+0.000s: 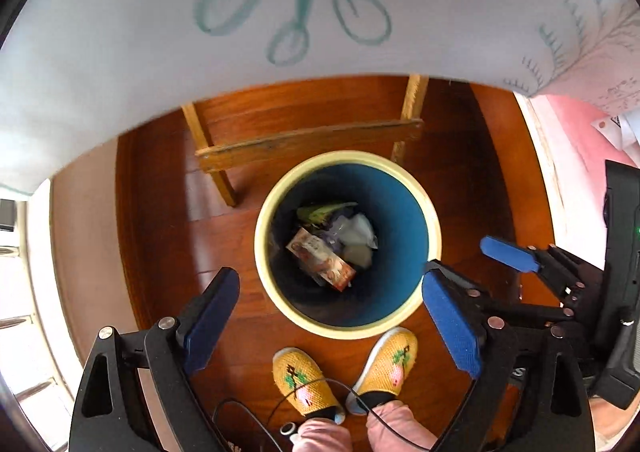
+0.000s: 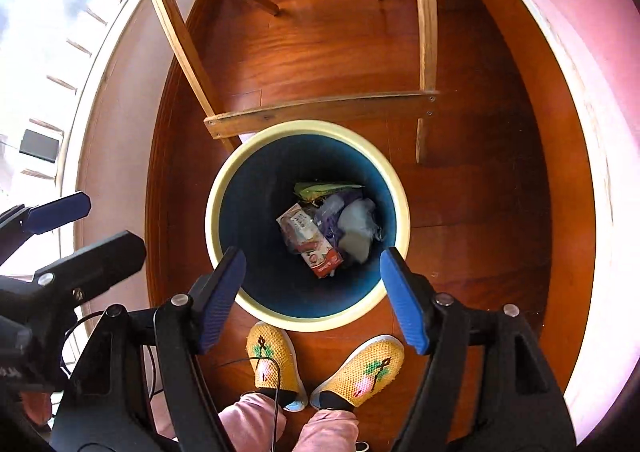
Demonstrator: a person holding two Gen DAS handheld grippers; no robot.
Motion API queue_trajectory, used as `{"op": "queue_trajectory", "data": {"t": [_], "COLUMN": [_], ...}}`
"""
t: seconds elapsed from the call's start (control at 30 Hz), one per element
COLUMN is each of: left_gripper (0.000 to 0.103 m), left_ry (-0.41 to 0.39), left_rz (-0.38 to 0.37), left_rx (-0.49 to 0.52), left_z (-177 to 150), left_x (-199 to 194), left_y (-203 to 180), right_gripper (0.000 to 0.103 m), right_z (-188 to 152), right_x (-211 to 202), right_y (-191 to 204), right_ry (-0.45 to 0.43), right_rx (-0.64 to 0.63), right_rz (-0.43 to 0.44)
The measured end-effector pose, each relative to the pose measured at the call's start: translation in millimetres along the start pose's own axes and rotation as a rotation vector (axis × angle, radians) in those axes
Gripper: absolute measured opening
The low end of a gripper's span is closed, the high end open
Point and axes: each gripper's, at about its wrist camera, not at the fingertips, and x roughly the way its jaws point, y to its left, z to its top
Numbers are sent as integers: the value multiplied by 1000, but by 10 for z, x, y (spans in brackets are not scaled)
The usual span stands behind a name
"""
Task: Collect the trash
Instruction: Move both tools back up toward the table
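A round bin with a cream rim (image 1: 347, 156) (image 2: 308, 126) and a blue inside stands on the wooden floor right below both grippers. At its bottom lie a red and white packet (image 1: 322, 258) (image 2: 310, 242), a green wrapper (image 1: 320, 212) (image 2: 324, 188) and crumpled white plastic (image 1: 358, 236) (image 2: 356, 228). My left gripper (image 1: 330, 272) hangs open over the near half of the bin with nothing between its fingers. My right gripper (image 2: 313, 252) is open and empty too, beside the left one. In the right wrist view the left gripper (image 2: 114, 222) shows at the left edge.
A wooden chair frame with a crossbar (image 1: 308, 144) (image 2: 320, 108) stands just behind the bin. A white cloth with teal print (image 1: 280, 12) hangs above it. The person's feet in yellow slippers (image 1: 304, 380) (image 2: 360, 368) touch the bin's near side, with a black cable (image 1: 256, 420) by them.
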Motion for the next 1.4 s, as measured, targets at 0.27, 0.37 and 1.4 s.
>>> {"op": "queue_trajectory", "data": {"t": [0.27,0.37,1.4], "left_gripper": [94,94,93], "left_ry": [-68,-95,-526], "left_rz": [18,21,10], "left_rx": [-5,-6,74], "left_z": [-33,0,316], "left_x": [-403,-642,-4874], "left_y": [55,44,311], "right_gripper": [68,68,68], "right_z": [1,17,-17], "right_x": [-431,-672,-4662], "right_y": [31,78,1445], "right_ry": [-67,-101,-556], "right_rx": [35,52,-48], "right_rz": [-3,-5,-26]}}
